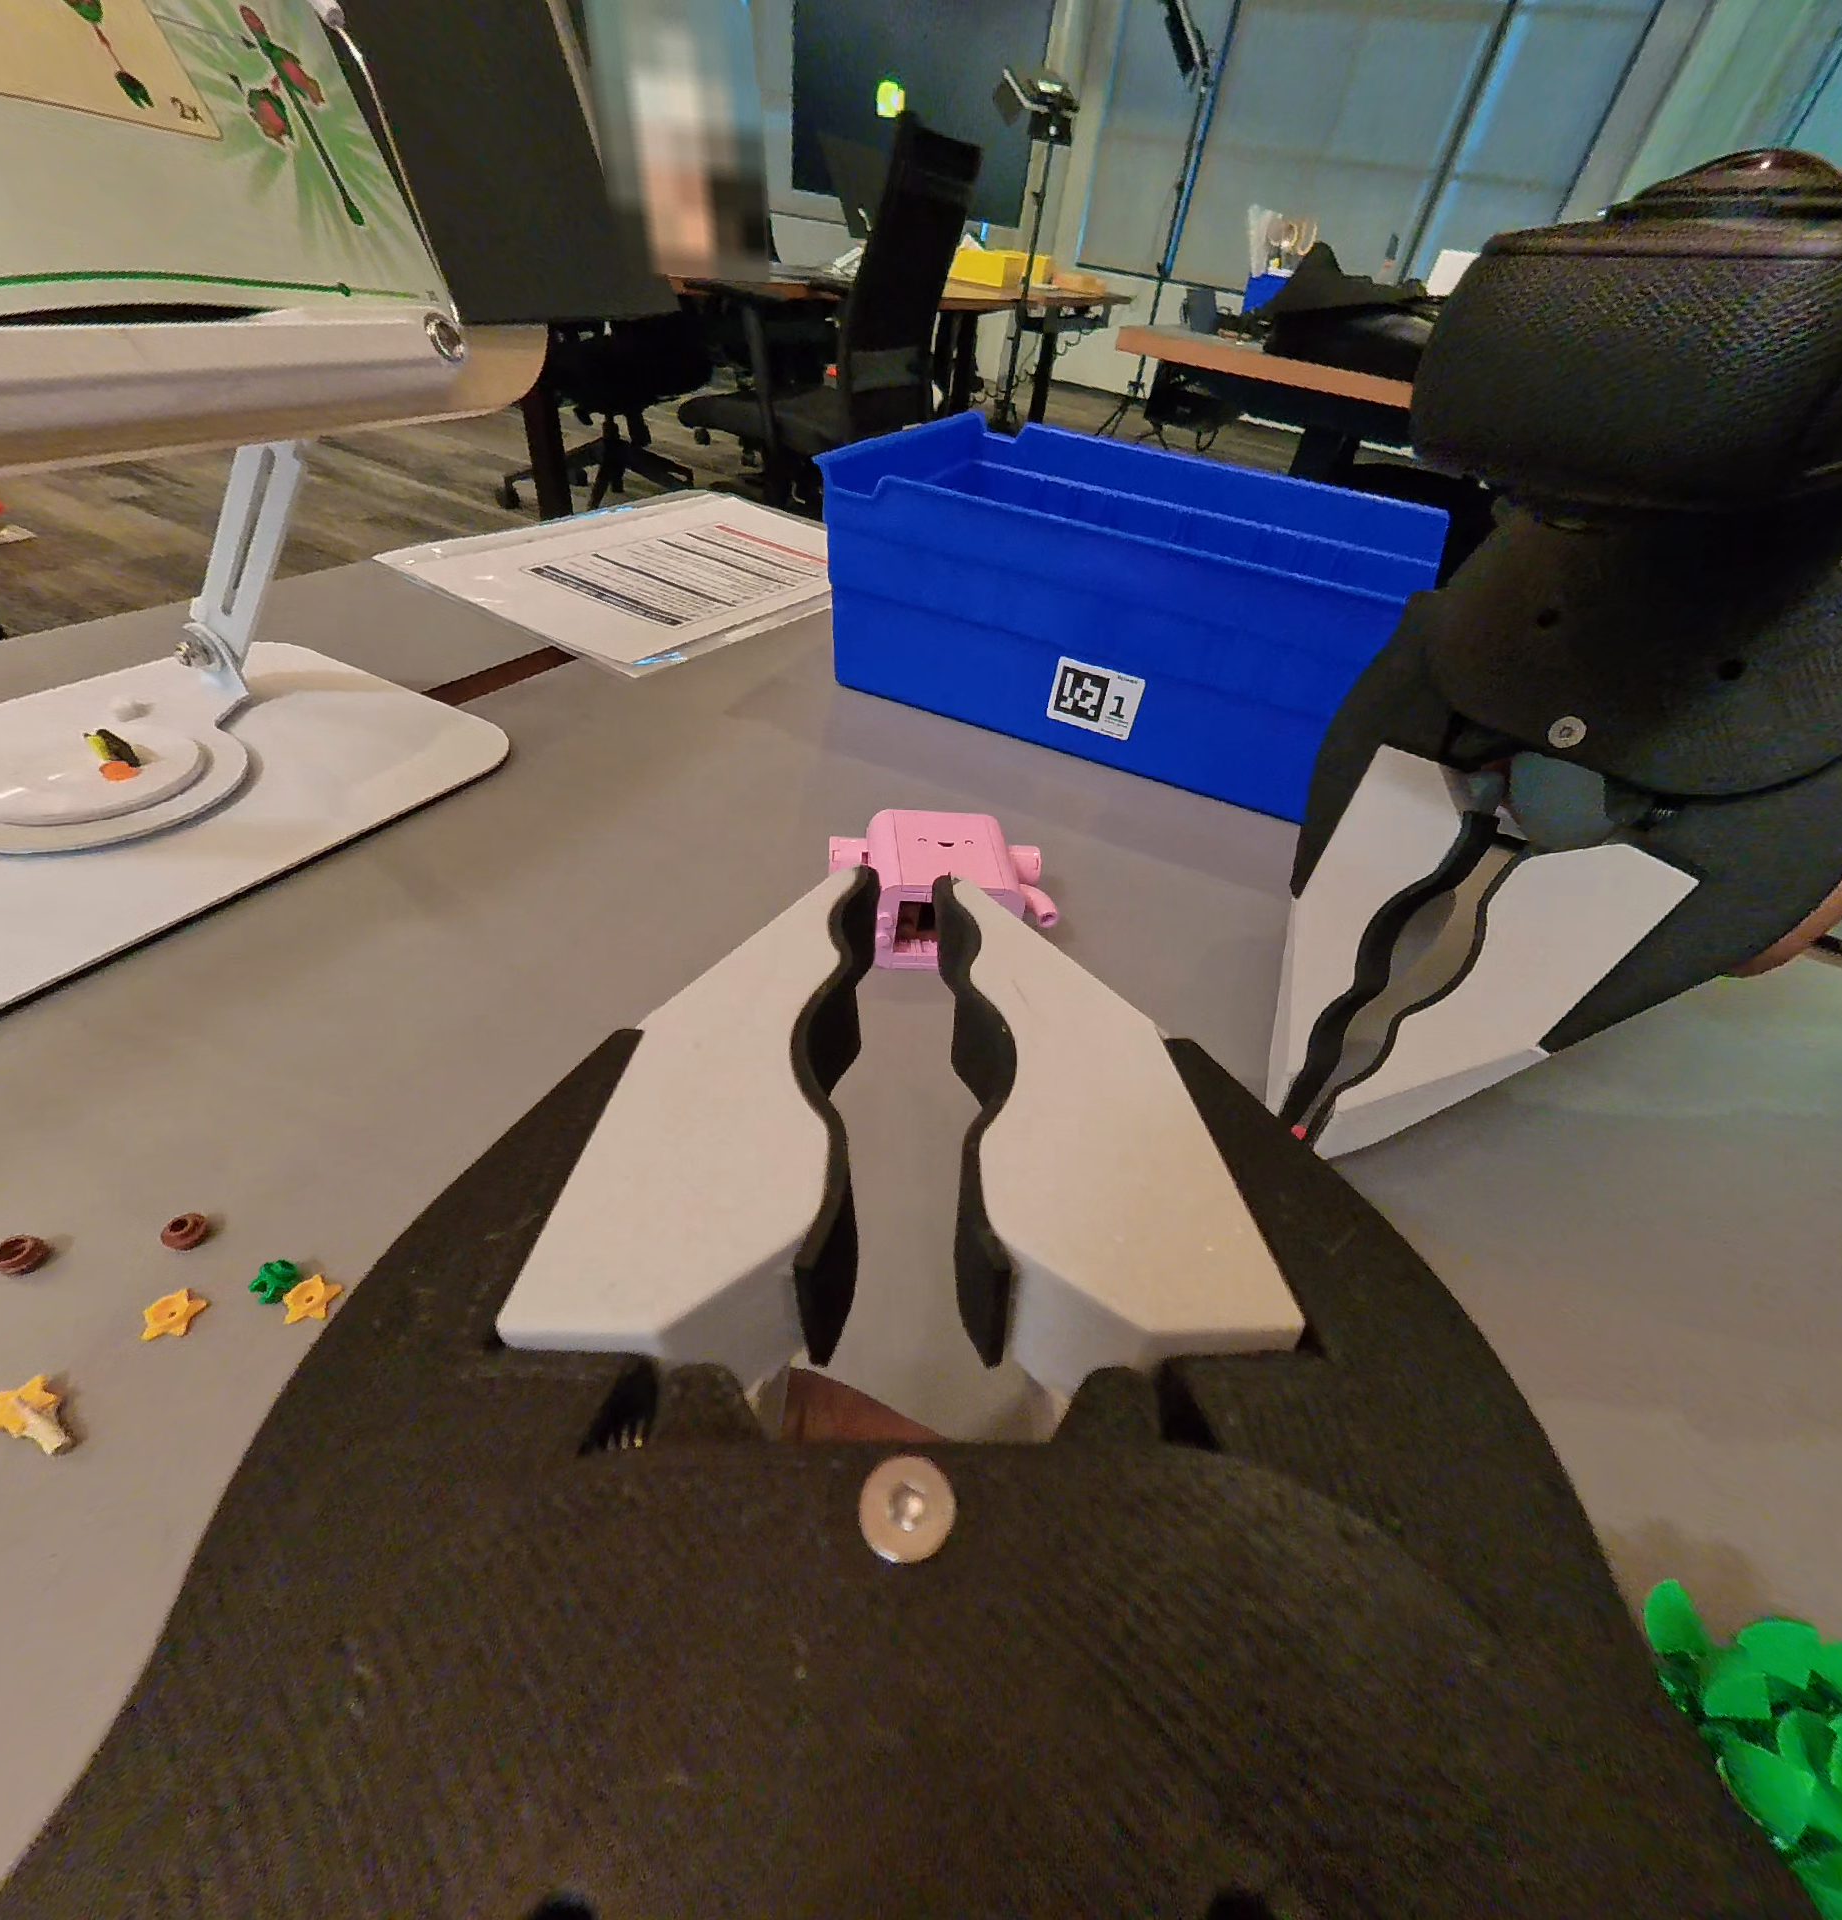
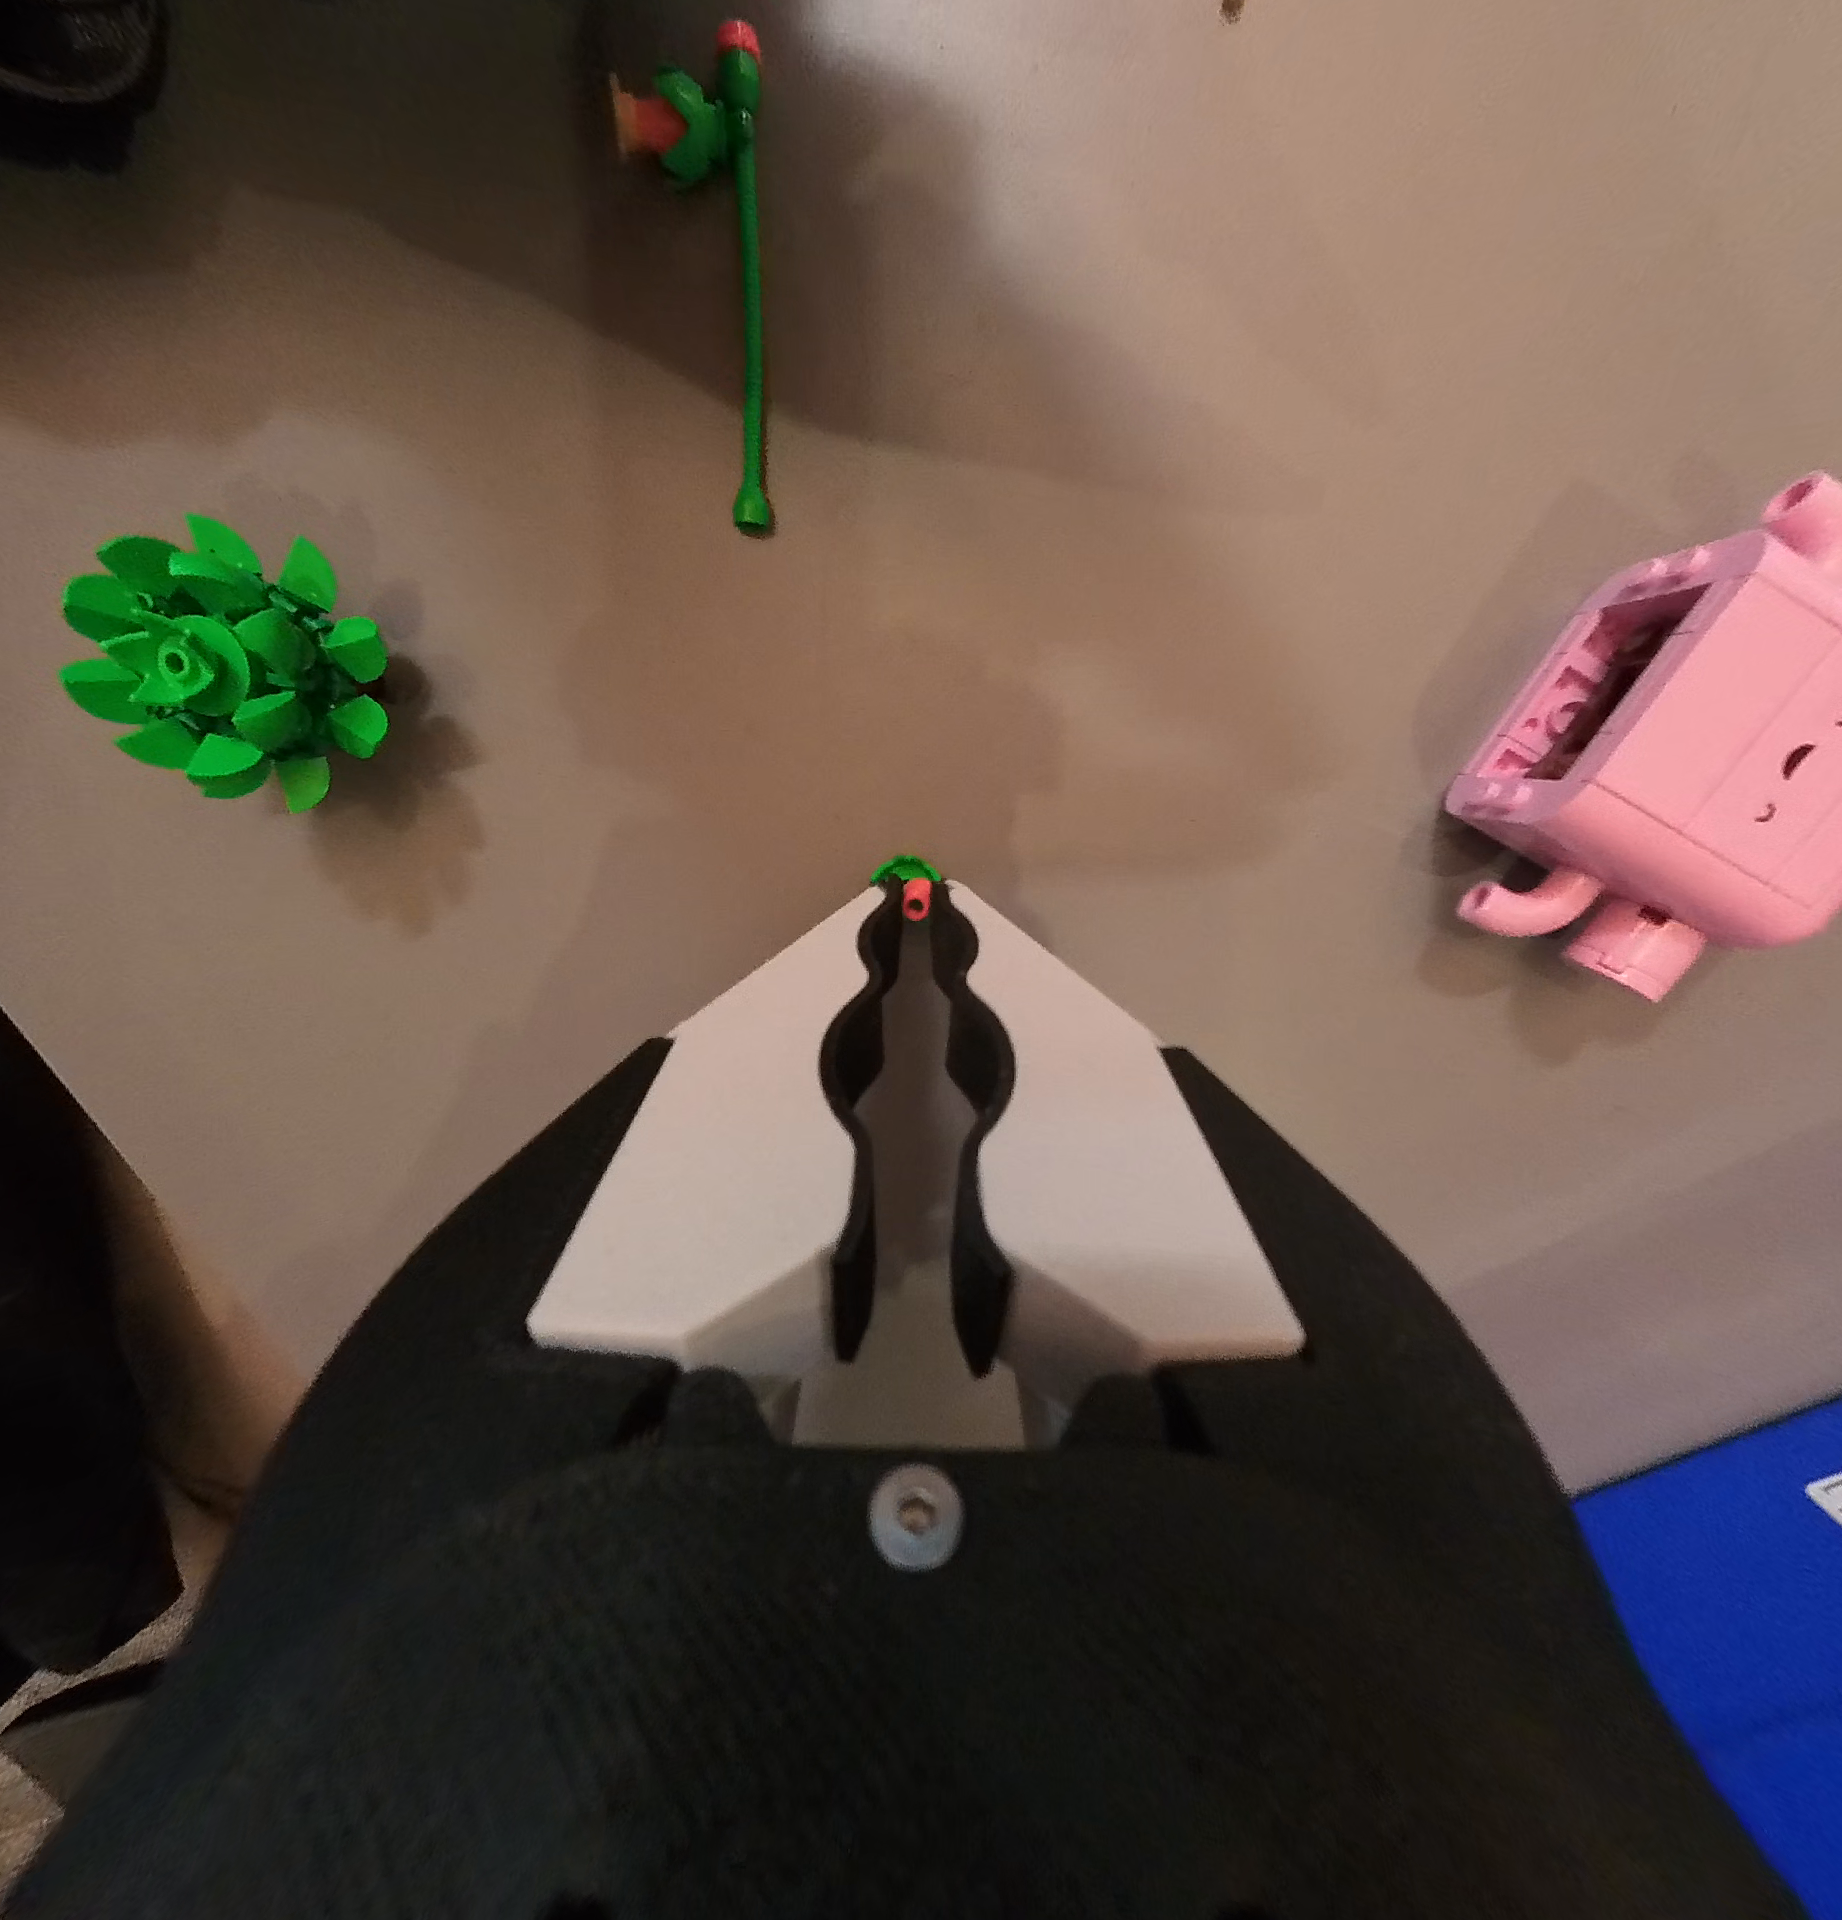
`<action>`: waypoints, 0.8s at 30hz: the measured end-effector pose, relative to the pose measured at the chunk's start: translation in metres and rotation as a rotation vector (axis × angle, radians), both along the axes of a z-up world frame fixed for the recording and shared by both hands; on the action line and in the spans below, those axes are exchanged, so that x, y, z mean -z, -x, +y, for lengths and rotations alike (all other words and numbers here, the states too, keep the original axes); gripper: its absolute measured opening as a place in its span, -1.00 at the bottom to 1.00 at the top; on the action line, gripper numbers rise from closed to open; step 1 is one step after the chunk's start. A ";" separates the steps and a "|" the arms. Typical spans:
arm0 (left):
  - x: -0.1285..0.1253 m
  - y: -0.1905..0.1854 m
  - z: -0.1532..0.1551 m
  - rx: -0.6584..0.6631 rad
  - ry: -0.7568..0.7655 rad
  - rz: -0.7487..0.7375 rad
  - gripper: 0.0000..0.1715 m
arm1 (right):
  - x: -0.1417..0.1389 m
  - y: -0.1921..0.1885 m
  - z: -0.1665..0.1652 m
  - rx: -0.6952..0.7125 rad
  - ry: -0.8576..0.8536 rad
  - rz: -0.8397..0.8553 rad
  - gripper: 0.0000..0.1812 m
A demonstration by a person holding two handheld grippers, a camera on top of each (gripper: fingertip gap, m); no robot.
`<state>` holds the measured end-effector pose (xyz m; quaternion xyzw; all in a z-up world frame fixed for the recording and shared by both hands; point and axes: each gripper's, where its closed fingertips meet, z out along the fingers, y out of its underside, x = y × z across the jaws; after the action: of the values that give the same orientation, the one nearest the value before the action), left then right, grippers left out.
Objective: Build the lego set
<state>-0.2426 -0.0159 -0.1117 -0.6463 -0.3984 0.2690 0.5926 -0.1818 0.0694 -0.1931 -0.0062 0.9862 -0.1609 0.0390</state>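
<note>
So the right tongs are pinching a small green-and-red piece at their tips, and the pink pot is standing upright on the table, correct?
Not quite. The right tongs do pinch the small green-and-red piece, but the pink pot lies on its side on the table, its opening facing sideways, as the right wrist view shows.

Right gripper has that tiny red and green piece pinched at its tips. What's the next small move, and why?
Probably carry the right gripper, shut on the small red and green piece, forward to the green stem lying ahead on the table. That stem already bears similar red and green parts near its far end, so the piece likely joins it. The left gripper sits open at the pink pot, not helping yet.
</note>
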 end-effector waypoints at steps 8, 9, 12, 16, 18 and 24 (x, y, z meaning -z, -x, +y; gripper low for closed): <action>0.001 0.001 0.002 0.009 -0.002 -0.006 -0.91 | -0.005 -0.002 -0.005 -0.009 0.012 -0.019 -0.96; 0.002 0.001 0.002 0.010 -0.001 -0.007 -0.91 | -0.004 -0.003 -0.005 -0.010 0.010 -0.024 -0.96; 0.002 0.001 0.003 0.013 0.004 -0.009 -0.91 | 0.000 -0.003 -0.003 -0.012 -0.009 -0.028 -0.96; 0.002 0.001 0.002 0.012 0.006 -0.008 -0.91 | 0.002 -0.003 -0.001 -0.008 -0.015 -0.047 -0.96; 0.003 0.001 0.002 0.010 0.005 -0.008 -0.91 | 0.003 -0.003 -0.001 -0.006 -0.014 -0.051 -0.96; 0.003 0.001 0.002 0.010 0.002 -0.009 -0.91 | 0.003 -0.002 -0.002 0.002 -0.015 -0.062 -0.96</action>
<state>-0.2438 -0.0142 -0.1144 -0.6502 -0.3975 0.2633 0.5915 -0.1795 0.0679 -0.1958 0.0003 0.9857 -0.1535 0.0695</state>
